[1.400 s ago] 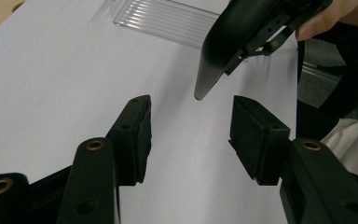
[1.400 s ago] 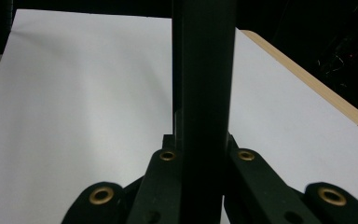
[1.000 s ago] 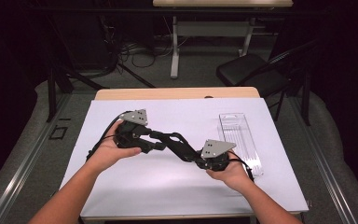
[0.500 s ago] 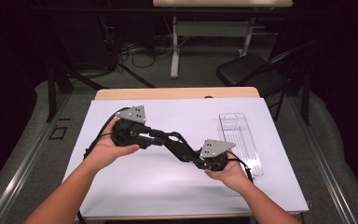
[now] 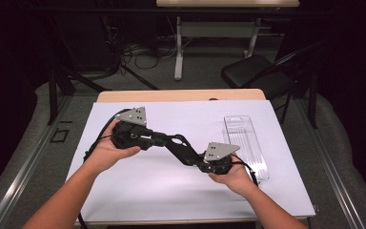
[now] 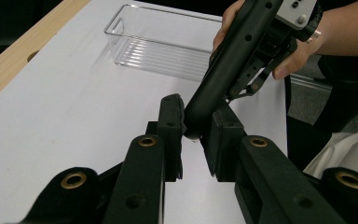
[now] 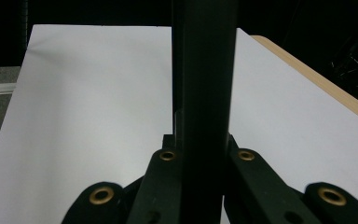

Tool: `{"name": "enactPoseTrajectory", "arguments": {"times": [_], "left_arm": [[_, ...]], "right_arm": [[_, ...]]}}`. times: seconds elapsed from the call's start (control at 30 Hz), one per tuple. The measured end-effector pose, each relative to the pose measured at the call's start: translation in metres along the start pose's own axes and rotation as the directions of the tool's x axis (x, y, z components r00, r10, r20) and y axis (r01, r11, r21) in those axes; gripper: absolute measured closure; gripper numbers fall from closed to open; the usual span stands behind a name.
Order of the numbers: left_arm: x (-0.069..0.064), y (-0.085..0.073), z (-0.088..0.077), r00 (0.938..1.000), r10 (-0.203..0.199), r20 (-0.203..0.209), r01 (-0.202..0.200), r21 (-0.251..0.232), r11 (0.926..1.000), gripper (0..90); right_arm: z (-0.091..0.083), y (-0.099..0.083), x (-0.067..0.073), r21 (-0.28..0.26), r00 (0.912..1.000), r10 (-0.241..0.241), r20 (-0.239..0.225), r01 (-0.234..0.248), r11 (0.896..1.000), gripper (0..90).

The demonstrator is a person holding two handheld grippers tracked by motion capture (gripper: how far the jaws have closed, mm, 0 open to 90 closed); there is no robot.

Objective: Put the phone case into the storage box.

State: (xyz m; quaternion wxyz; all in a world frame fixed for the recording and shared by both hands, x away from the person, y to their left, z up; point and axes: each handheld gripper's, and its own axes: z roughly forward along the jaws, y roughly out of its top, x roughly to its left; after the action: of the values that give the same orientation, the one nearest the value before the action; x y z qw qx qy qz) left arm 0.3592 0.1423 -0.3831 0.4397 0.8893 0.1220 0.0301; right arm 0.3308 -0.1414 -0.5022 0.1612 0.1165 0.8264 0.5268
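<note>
- Clearly, we are only at a grip check: nothing has gone into the clear tray [image 5: 244, 143] yet, and no loose item lies near it.
- Well left of the tray, our left gripper [image 5: 174, 140] has just been closing its jaws, and they now pinch the tip of our right gripper [image 6: 193, 127].
- Nearer the tray, just left of it, the right gripper has its jaws pressed fully together, with nothing of its own between them.
- We see the tray lying empty on the white table [image 5: 171, 191].

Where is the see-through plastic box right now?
In the high view the clear plastic box lies on the right side of the white table, just beyond the right gripper and the hand holding it.
</note>
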Motion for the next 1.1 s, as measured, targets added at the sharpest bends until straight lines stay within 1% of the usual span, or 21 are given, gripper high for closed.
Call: {"name": "enactPoseTrajectory", "arguments": {"times": [0.07,0.23,0.43,0.6,0.63,0.7,1.1], "left_arm": [[0.0,0.0005,0.0,1.0,0.002,-0.002,-0.002,-0.001,1.0,78.5],[-0.0002,0.0017,-0.0003,0.9996,0.026,-0.009,-0.026,0.011,0.9996,79.4],[-0.0011,0.0023,-0.0005,0.9993,0.034,-0.016,-0.034,0.017,0.9993,79.8],[-0.0036,0.0037,-0.001,0.998,0.058,-0.024,-0.058,0.018,0.9982,80.1],[-0.0039,0.0042,-0.0013,0.9971,0.072,-0.026,-0.072,0.024,0.9971,80.1],[-0.0052,0.0049,-0.0015,0.9962,0.081,-0.031,-0.08,0.027,0.9964,80.2],[-0.0045,0.0056,-0.0021,0.9972,0.069,-0.029,-0.068,0.031,0.9972,80.4]], "right_arm": [[0.0002,0.0,-0.0002,-0.003,1.0,-0.002,0.001,0.002,1.0,87.7],[0.0009,-0.0003,-0.0011,-0.009,1.0,-0.008,0.005,0.008,1.0,87.4],[0.0017,-0.0003,-0.0008,-0.006,0.9998,-0.016,0.012,0.016,1.0,86.9],[0.0025,0.0001,-0.0003,-0.003,0.9998,-0.015,0.009,0.015,1.0,86.6],[0.0028,0.0002,-0.0001,-0.001,0.9999,-0.015,0.008,0.015,1.0,86.5],[0.0033,0.0002,0.0,0.0,0.9999,-0.015,0.008,0.015,1.0,86.6],[0.004,0.0003,0.0,-0.003,1.0,-0.006,0.006,0.006,1.0,86.3]]}}
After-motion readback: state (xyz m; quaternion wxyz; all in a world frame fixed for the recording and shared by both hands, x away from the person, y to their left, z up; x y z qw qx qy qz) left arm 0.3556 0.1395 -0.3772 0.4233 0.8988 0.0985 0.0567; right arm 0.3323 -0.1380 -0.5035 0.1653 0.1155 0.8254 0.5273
